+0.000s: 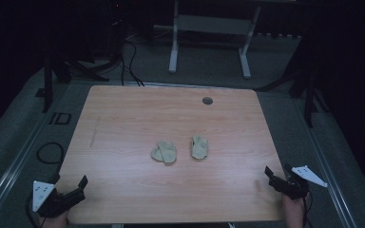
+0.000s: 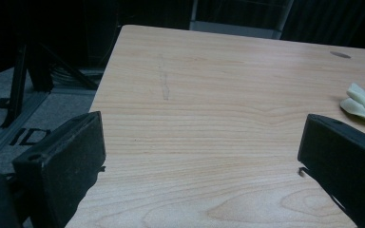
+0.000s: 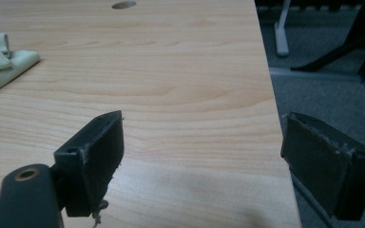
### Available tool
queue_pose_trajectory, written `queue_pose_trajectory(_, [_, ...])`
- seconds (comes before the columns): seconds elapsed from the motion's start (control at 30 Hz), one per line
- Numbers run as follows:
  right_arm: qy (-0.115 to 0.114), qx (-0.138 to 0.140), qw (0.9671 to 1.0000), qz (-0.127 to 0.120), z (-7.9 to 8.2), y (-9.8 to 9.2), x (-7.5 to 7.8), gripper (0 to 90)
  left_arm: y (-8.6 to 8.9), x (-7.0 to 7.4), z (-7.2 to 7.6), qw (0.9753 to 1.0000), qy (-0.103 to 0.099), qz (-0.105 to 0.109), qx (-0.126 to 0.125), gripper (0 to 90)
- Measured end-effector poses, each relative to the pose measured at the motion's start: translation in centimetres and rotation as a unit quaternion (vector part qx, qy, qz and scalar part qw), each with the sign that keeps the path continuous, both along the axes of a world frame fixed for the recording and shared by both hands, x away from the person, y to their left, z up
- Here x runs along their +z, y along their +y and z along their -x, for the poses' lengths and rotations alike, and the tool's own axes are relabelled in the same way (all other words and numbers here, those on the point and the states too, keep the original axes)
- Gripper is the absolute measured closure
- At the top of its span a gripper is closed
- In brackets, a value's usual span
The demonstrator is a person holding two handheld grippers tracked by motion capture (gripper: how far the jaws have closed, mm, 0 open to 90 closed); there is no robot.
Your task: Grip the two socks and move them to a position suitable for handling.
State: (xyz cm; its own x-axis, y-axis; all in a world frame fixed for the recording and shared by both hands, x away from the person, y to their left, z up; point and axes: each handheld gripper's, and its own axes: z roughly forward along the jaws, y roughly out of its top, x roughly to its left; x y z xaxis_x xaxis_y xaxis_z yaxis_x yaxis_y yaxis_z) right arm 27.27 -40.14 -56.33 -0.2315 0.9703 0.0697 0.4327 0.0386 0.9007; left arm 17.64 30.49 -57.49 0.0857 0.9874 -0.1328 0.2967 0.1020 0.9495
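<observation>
A: Item one, cloths?

B: Two crumpled pale beige cloths, left one [image 1: 164, 152] and right one [image 1: 199, 147], are lying just beside each other mid-surface on the light wooden surface [image 1: 123, 123].

A: Item two, tongs?

B: Left tongs [image 1: 78, 186] are hovering at seven o'clock, right tongs [image 1: 272, 176] at five o'clock; both are standing apart, gripping nothing, well clear of the cloths.

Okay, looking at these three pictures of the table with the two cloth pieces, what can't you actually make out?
- Left cloth piece: high view too dim and small to tell what it is; cut off by the right edge in the left gripper view.
- Right cloth piece: same dimness; cut off by the left edge in the right gripper view.
- Left gripper and right gripper: hands cut off by the bottom edge, high view.
</observation>
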Motion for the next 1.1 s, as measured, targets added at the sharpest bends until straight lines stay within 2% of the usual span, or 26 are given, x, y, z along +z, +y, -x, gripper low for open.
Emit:
queue_pose_trajectory(0.07, [0.012, 0.006, 0.9999, -0.008, -0.1, -0.2, 0.2, 14.5, 0.0, 0.0, 0.0, 1.0000, -0.002, 0.001, 0.000, 2.1])
queue_pose_trajectory(0.17, [0.023, 0.017, 0.9996, -0.004, -0.2, -0.5, 0.4, 14.3, 0.1, 0.1, 0.0, 1.0000, -0.006, 0.005, 0.003, 2.1])
queue_pose_trajectory(0.33, [0.031, 0.033, 0.9990, -0.007, -0.3, -1.1, 0.6, 14.4, -0.1, 0.2, -0.2, 1.0000, -0.006, 0.002, -0.004, 2.1])
queue_pose_trajectory(0.57, [0.062, 0.071, 0.9955, -0.014, -0.4, -1.8, 1.2, 14.6, -1.4, 0.5, -0.5, 0.9976, 0.009, 0.018, -0.067, 2.0])
queue_pose_trajectory(0.67, [0.074, 0.091, 0.9930, -0.012, -0.5, -1.2, 1.4, 14.8, -2.1, 0.7, -0.5, 0.9960, 0.017, 0.019, -0.085, 2.0])
queue_pose_trajectory(0.77, [0.079, 0.107, 0.9911, -0.003, -0.7, -0.1, 1.7, 14.8, -3.0, 0.8, -0.7, 0.9954, 0.023, 0.001, -0.093, 2.0])
queue_pose_trajectory(0.83, [0.080, 0.118, 0.9898, 0.001, -1.0, 0.7, 2.0, 15.0, -3.4, 0.8, -0.7, 0.9949, 0.030, 0.002, -0.096, 2.0])
queue_pose_trajectory(0.97, [0.080, 0.143, 0.9865, 0.010, -1.7, 2.3, 2.5, 14.9, -3.8, 0.8, -0.9, 0.9928, 0.051, 0.025, -0.106, 2.0])
queue_pose_trajectory(1.0, [0.079, 0.150, 0.9853, 0.013, -1.8, 2.7, 2.6, 14.9, -3.9, 0.8, -0.9, 0.9915, 0.055, 0.033, -0.113, 2.0])
queue_pose_trajectory(1.03, [0.077, 0.155, 0.9847, 0.017, -2.0, 3.2, 2.7, 14.9, -4.0, 0.8, -1.0, 0.9909, 0.061, 0.032, -0.115, 2.0])
queue_pose_trajectory(1.1, [0.078, 0.164, 0.9831, 0.024, -2.4, 4.2, 2.9, 14.9, -4.4, 0.8, -1.0, 0.9903, 0.073, 0.015, -0.117, 2.0])
